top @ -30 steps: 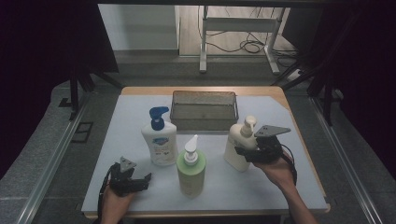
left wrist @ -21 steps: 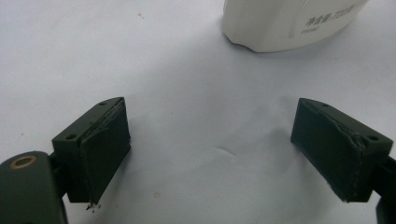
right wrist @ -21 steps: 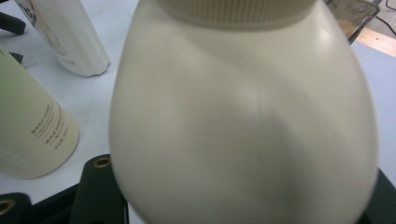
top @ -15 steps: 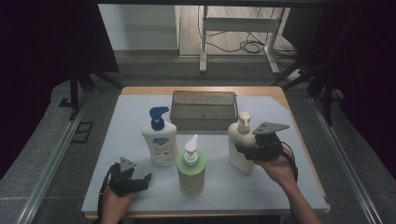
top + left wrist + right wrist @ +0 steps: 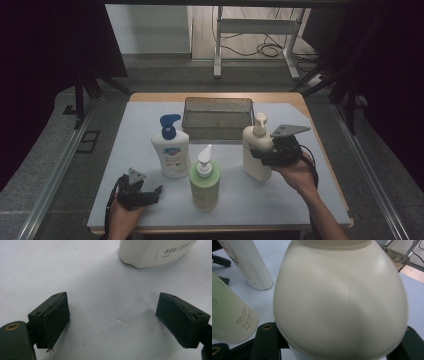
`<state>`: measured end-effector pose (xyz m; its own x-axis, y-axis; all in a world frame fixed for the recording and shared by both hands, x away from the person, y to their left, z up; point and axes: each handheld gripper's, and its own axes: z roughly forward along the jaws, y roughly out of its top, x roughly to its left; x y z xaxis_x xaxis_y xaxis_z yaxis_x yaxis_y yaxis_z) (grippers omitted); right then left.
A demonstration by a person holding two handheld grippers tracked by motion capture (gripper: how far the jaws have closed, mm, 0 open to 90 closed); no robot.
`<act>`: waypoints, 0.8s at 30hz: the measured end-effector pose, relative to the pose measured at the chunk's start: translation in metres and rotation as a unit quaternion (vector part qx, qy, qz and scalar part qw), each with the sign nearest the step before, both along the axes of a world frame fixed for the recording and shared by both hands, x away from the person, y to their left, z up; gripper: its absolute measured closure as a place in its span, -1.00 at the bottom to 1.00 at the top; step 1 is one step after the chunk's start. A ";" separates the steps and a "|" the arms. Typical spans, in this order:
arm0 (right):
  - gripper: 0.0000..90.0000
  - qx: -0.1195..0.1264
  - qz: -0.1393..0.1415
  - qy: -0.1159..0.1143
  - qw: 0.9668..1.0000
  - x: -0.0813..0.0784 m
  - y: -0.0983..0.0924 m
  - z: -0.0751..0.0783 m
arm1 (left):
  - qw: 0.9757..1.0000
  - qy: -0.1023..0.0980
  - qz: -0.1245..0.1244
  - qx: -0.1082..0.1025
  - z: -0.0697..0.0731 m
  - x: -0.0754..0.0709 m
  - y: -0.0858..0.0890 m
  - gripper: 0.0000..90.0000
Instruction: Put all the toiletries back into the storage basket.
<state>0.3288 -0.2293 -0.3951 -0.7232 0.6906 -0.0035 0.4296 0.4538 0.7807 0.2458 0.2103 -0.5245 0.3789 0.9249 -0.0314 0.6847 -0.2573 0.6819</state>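
Surface: a table point(image 5: 150, 125) covered by a pale sheet is seen in a dark room, with a mesh basket point(image 5: 218, 118) at its far edge.
High view, bottles: the cream pump bottle point(image 5: 257, 148) is stood upright in front of the basket's right corner; a blue-capped white bottle point(image 5: 171, 148) is placed in front of the basket's left corner, and a green bottle point(image 5: 204, 180) well in front of the basket's middle.
High view, right gripper point(image 5: 267, 156): it is clamped on the cream pump bottle's side.
High view, left gripper point(image 5: 150, 195): it is rested far in front of the basket's left end.
Left gripper view: the jaws are spread wide with nothing between; the blue-capped white bottle's base point(image 5: 152, 252) is seen beyond.
Right gripper view: the cream pump bottle point(image 5: 342, 302) is gripped between the jaws; the green bottle point(image 5: 229, 317) is seen beside it.
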 end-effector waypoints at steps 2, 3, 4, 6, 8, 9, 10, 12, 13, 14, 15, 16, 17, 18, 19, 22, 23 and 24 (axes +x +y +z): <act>-0.13 0.001 0.003 -0.003 1.000 0.002 0.002 0.004 | 1.000 0.000 0.000 0.000 0.000 0.000 0.000 -0.75; -0.13 0.001 0.004 -0.002 1.000 0.002 0.003 0.005 | 1.000 0.000 0.000 0.000 0.000 0.000 0.000 -0.75; -0.13 0.001 0.006 -0.006 1.000 0.004 0.005 0.009 | 1.000 0.000 0.000 0.000 0.000 0.000 0.000 -0.75; -0.13 0.000 0.008 -0.009 1.000 0.005 0.007 0.013 | 1.000 0.000 0.000 0.000 0.000 0.000 0.000 -0.75; -0.13 0.001 0.009 -0.010 1.000 0.006 0.009 0.016 | 1.000 0.000 0.000 0.000 0.000 0.000 0.000 -0.75; -0.13 0.001 0.010 -0.011 1.000 0.006 0.010 0.017 | 1.000 0.000 0.000 0.000 0.000 0.000 0.000 -0.75; -0.13 0.002 0.010 -0.011 1.000 0.007 0.011 0.019 | 1.000 0.000 0.000 0.000 0.000 0.000 0.000 -0.75; -0.13 0.002 0.012 -0.013 1.000 0.009 0.013 0.021 | 1.000 0.000 0.000 0.000 0.000 0.000 0.000 -0.75; -0.13 0.004 0.012 -0.012 1.000 0.010 0.015 0.023 | 1.000 0.000 0.000 0.000 0.000 0.000 0.000 -0.75; -0.13 0.005 0.013 -0.014 1.000 0.011 0.016 0.024 | 1.000 0.000 0.000 0.000 0.000 0.000 0.000 -0.75; -0.13 0.006 0.012 -0.012 1.000 0.012 0.017 0.025 | 1.000 0.000 0.000 0.000 0.000 0.000 0.000 -0.75; -0.13 0.007 0.013 -0.013 1.000 0.013 0.018 0.027 | 1.000 0.000 0.000 0.000 0.000 0.000 0.000 -0.75; -0.13 0.008 0.013 -0.013 1.000 0.014 0.019 0.028 | 1.000 0.000 0.000 0.000 0.000 0.000 0.000 -0.75; -0.13 0.008 0.014 -0.015 1.000 0.014 0.021 0.029 | 1.000 0.000 0.000 0.000 0.000 0.000 0.000 -0.75; -0.13 0.008 0.014 -0.015 1.000 0.015 0.022 0.031 | 1.000 0.000 0.000 0.000 0.000 0.000 0.000 -0.75; -0.13 0.008 0.015 -0.018 1.000 0.018 0.026 0.035 | 1.000 0.000 0.000 0.000 0.000 0.000 0.000 -0.75; -0.13 0.008 0.015 -0.020 1.000 0.019 0.027 0.036 | 1.000 0.000 0.000 0.000 0.000 0.000 0.000 -0.75; -0.13 0.009 0.015 -0.020 1.000 0.020 0.028 0.038 | 1.000 0.000 0.000 0.000 0.000 0.000 0.000 -0.75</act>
